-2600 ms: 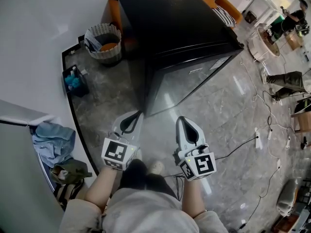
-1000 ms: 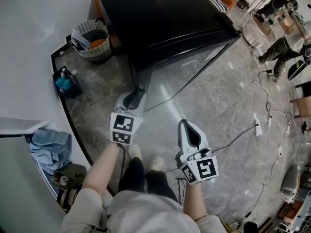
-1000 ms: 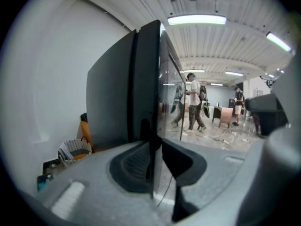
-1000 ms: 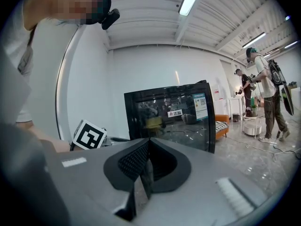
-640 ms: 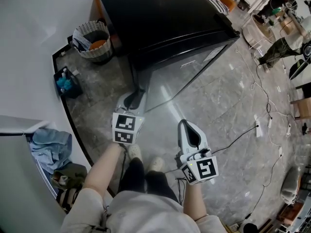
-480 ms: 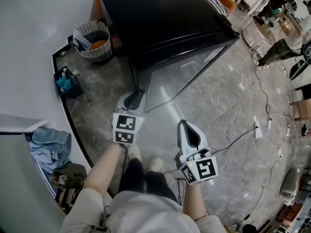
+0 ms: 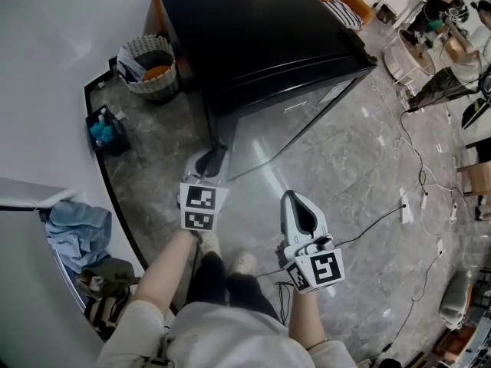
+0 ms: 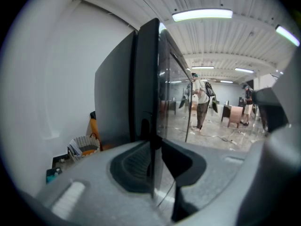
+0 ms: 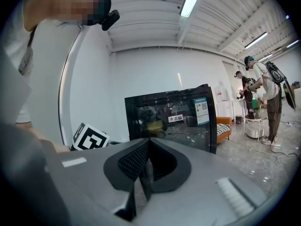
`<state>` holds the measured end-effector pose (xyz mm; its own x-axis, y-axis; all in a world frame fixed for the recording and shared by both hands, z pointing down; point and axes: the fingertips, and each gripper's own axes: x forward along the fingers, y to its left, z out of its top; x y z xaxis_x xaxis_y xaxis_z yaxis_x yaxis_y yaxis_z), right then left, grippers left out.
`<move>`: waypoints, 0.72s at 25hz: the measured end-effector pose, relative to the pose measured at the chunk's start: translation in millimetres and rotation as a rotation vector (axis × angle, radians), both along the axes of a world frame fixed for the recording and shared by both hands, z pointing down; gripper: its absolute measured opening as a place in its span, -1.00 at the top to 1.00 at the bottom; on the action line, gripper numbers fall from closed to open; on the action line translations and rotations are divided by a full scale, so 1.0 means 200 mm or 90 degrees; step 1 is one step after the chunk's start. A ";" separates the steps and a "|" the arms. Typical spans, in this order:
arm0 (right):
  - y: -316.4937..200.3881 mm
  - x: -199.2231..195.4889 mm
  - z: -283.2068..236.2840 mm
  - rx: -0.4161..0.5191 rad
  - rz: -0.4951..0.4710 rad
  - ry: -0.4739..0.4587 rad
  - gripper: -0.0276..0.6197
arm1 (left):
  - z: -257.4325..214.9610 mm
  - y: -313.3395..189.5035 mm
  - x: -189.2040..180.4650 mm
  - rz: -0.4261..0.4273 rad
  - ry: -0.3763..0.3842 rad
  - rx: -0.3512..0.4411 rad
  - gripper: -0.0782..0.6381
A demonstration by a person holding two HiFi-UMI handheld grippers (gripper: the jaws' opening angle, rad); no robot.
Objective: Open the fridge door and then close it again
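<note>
Grey marble floor [image 7: 360, 175]: fills lower right of frame.
Black fridge [image 7: 261, 29]: upper centre of head view, standing on floor.
Fridge door [image 7: 291, 125]: glass front, facing lower right.
Wicker basket [image 7: 146, 66]: upper left, beside fridge.
Left hand-held gripper [image 7: 215, 156]: at door's left edge; jaws partly closed, pinching door edge between pads [image 8: 136, 161].
Right hand-held gripper [image 7: 294, 199]: lower centre, well apart from fridge; jaws pressed together, tips meeting, nothing between them.

bright ceiling lights [image 8: 202, 14], fisheye edges, floor [image 7: 337, 175] glare
</note>
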<state>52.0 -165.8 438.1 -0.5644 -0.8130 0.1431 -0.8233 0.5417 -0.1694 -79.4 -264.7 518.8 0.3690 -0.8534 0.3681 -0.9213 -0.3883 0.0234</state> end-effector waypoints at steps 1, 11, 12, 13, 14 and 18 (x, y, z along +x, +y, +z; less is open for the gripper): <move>0.00 0.01 0.00 0.000 0.000 -0.001 0.95 | 0.00 0.00 0.00 -0.001 -0.001 0.000 0.58; -0.05 0.06 -0.01 0.003 -0.003 0.000 0.95 | -0.01 0.15 0.14 0.025 0.002 0.003 0.60; -0.05 0.06 -0.02 0.005 -0.005 0.002 0.95 | 0.00 0.19 0.17 0.035 0.008 0.001 0.61; -0.04 0.07 -0.03 0.009 -0.005 0.004 0.95 | 0.00 0.22 0.20 0.043 0.013 -0.003 0.62; -0.04 0.08 -0.03 0.012 -0.005 0.005 0.95 | 0.00 0.25 0.23 0.050 0.017 -0.007 0.62; 0.02 0.15 -0.05 0.018 0.008 0.005 0.95 | 0.01 0.34 0.31 0.055 0.014 -0.016 0.64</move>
